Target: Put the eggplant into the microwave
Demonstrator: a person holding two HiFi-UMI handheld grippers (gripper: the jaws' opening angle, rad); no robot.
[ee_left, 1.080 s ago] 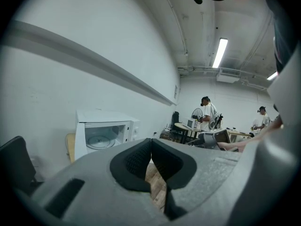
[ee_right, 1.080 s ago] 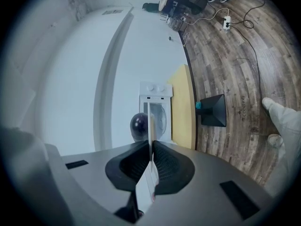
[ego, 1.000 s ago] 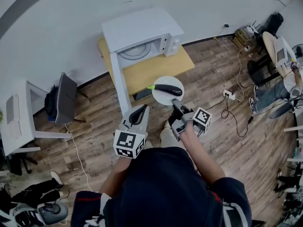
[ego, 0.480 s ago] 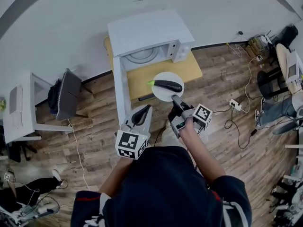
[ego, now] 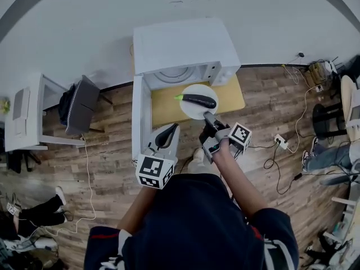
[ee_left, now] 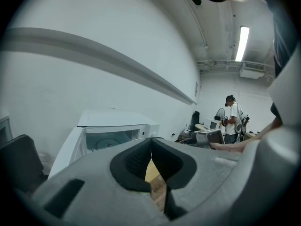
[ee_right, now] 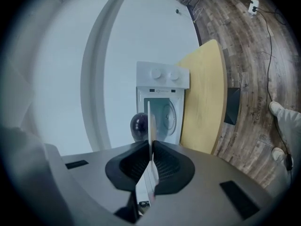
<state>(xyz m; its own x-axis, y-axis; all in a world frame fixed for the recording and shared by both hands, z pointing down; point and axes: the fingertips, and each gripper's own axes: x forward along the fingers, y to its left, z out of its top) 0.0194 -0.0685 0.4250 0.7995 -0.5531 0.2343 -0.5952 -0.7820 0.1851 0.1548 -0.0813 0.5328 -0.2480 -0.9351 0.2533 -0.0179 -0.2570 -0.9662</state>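
Two jaws of the right gripper (ego: pixel 207 117) pinch a round white plate (ego: pixel 193 111) bearing a dark purple eggplant (ego: pixel 198 100) before the open white microwave (ego: pixel 180 44); the left gripper (ego: pixel 165 133) is closed, empty.

this looks like a lab or shared work room, not a home kitchen. the microwave (ego: pixel 183 49) sits alone on a small yellow table (ego: pixel 163 103) pushed against a bare white wall (ego: pixel 84 27), on a wood-plank floor (ego: pixel 112 162). a cable (ego: pixel 293 167) trails loose across the boards from a power strip (ego: pixel 279 141). a white desk (ego: pixel 25 122) stands off to one side with a dark chair (ego: pixel 79 111) next to it. farther down the room a person (ee_left: pixel 231 119) stands among cluttered desks near a monitor (ee_left: pixel 210 136), under a strip light (ee_left: pixel 243 41) and pipes along the ceiling (ee_left: pixel 225 64).
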